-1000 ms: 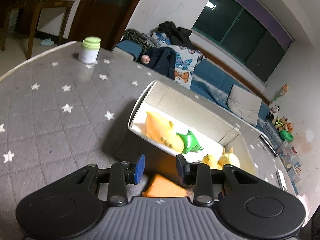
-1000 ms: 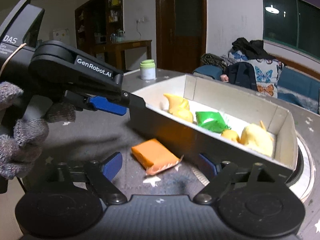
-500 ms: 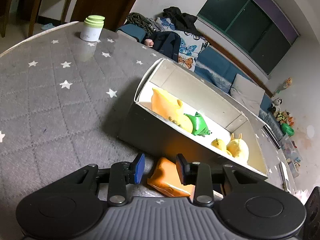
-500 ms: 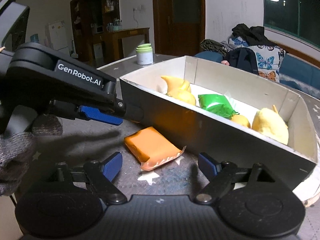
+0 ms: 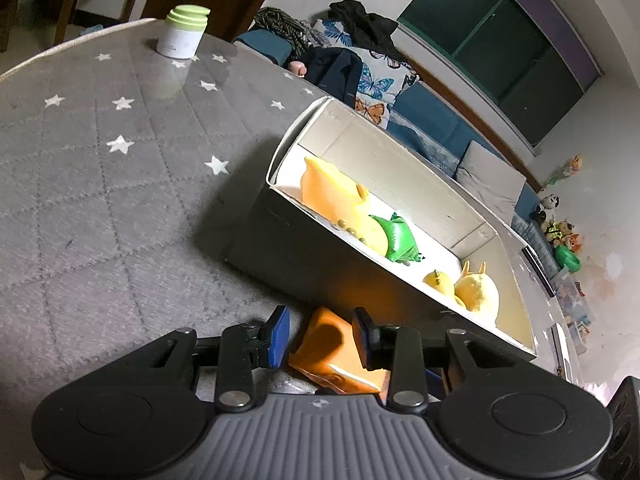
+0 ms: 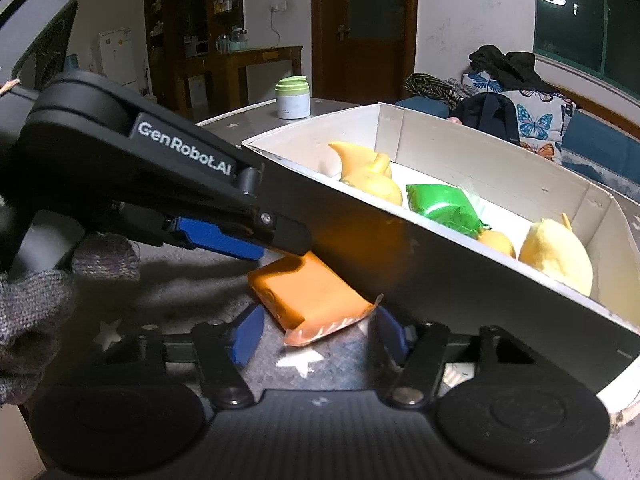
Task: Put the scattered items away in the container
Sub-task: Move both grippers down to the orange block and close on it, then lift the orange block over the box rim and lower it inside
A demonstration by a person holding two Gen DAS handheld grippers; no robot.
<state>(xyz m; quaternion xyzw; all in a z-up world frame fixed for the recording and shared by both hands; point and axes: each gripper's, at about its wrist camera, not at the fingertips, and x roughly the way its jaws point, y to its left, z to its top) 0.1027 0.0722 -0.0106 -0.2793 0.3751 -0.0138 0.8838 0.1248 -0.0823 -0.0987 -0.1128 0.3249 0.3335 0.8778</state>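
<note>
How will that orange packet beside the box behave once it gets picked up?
The orange packet looks soft: its sealed foil edge is crinkled, so it will probably sag or dent. The glossy wrapper may be slippery. It lies flat, so it is unlikely to roll.

Packet (image 6: 310, 294) on table (image 5: 100, 200), before box (image 6: 460, 280), seemingly touching; jar (image 5: 182, 32) well behind.

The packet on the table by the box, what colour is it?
Orange. The packet shows best in the right wrist view.
</note>
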